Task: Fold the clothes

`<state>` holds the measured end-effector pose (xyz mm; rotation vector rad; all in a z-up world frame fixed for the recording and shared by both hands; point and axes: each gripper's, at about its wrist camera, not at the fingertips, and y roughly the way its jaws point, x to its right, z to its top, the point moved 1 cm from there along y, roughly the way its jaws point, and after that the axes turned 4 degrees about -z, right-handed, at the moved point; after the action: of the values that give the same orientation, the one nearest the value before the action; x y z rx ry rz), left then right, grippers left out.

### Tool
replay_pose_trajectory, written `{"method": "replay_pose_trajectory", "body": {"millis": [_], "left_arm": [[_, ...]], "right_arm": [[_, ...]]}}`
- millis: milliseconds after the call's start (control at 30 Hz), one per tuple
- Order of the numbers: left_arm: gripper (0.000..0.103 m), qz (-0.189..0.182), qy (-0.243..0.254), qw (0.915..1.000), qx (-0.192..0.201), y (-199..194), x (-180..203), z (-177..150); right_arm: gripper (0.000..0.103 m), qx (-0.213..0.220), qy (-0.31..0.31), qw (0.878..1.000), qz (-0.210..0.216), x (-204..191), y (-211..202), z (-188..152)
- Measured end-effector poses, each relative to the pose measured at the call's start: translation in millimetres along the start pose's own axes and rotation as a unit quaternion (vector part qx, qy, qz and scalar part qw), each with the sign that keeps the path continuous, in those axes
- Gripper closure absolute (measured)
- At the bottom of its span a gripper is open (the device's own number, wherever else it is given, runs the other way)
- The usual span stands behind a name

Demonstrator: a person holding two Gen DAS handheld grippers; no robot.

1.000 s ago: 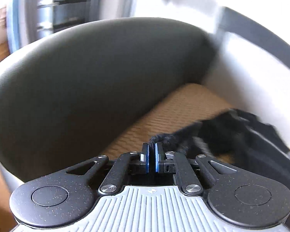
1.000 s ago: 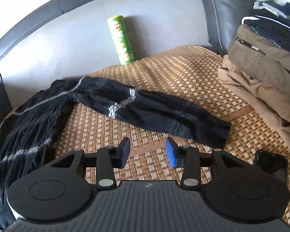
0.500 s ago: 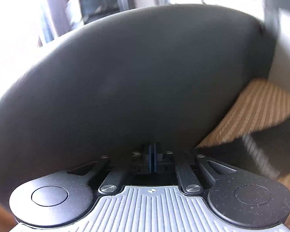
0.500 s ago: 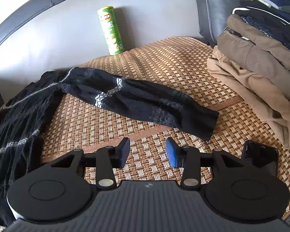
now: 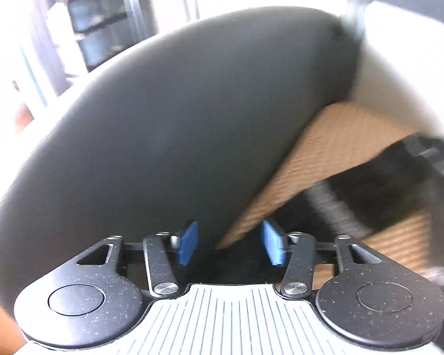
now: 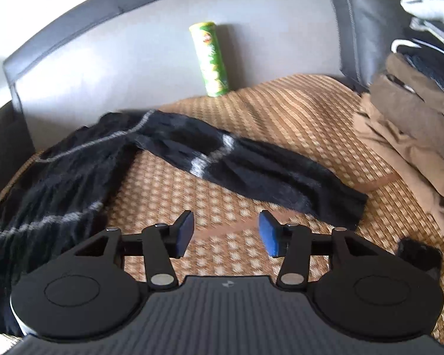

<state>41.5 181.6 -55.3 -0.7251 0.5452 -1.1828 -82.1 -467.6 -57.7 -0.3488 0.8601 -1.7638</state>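
A black knit sweater with grey stripes point(image 6: 83, 159) lies spread on the woven mat point(image 6: 281, 118) of a sofa, one sleeve point(image 6: 251, 165) stretched to the right. My right gripper point(image 6: 225, 233) is open and empty, hovering above the mat just in front of that sleeve. My left gripper point(image 5: 230, 242) is open and empty beside the dark sofa armrest point(image 5: 177, 124); the blurred black sweater point(image 5: 370, 189) lies to its right and below its fingers.
A green chip can point(image 6: 211, 59) stands against the grey backrest. A stack of folded brown and dark clothes point(image 6: 411, 112) sits at the right. A black phone point(image 6: 418, 256) lies on the mat at the lower right.
My left gripper was shut on the sweater a second ago; it has opened and let the cloth go near the armrest. My right gripper stayed open and shifted slightly over the mat.
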Motion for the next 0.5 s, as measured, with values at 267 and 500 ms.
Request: {"method": "replay_pose_trajectory", "body": {"millis": [267, 500], "left_arm": [[0.024, -0.121, 0.038, 0.9912, -0.038, 37, 76, 33], [0.023, -0.118, 0.103, 0.9864, -0.050, 123, 116, 74]], "right_arm": [[0.047, -0.004, -0.015, 0.998, 0.065, -57, 38, 39], [0.041, 0.007, -0.093, 0.991, 0.092, -103, 117, 109]]}}
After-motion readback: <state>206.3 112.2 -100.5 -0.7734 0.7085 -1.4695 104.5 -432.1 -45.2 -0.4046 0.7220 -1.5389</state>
